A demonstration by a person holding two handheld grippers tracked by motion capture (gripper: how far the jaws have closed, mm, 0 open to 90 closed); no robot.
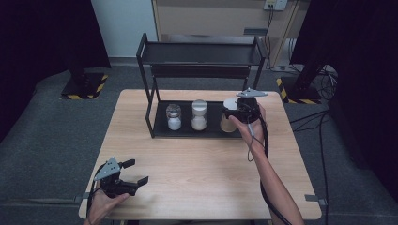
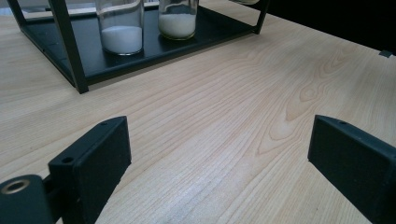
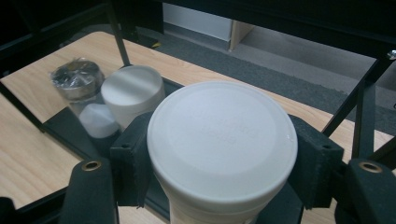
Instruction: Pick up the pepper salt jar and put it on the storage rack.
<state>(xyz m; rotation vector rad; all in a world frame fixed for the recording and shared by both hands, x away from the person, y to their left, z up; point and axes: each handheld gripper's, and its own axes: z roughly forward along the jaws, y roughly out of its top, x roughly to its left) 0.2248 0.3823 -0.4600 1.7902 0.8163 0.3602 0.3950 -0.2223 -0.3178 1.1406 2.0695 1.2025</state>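
A black two-tier rack (image 1: pixel 146 75) stands at the back of the wooden table (image 1: pixel 197 173). At the right end of its lower shelf (image 1: pixel 162 127) is a jar with a white lid (image 3: pixel 222 140), holding pale contents (image 1: pixel 228 124). My right gripper (image 1: pixel 234 114) is shut on it, with the black pads (image 3: pixel 133 158) pressed against both sides just below the lid. I cannot tell whether the jar rests on the shelf. My left gripper (image 1: pixel 138 171) stands open near the table's front left corner, and nothing lies between its jaws (image 2: pixel 219 154).
Two more jars stand on the lower shelf to the left of the held one: a metal-lidded one (image 1: pixel 173 117) and a white-lidded one (image 1: pixel 199 115), both part-filled with white powder. The rack's upright post (image 3: pixel 362 116) is close beside my right gripper.
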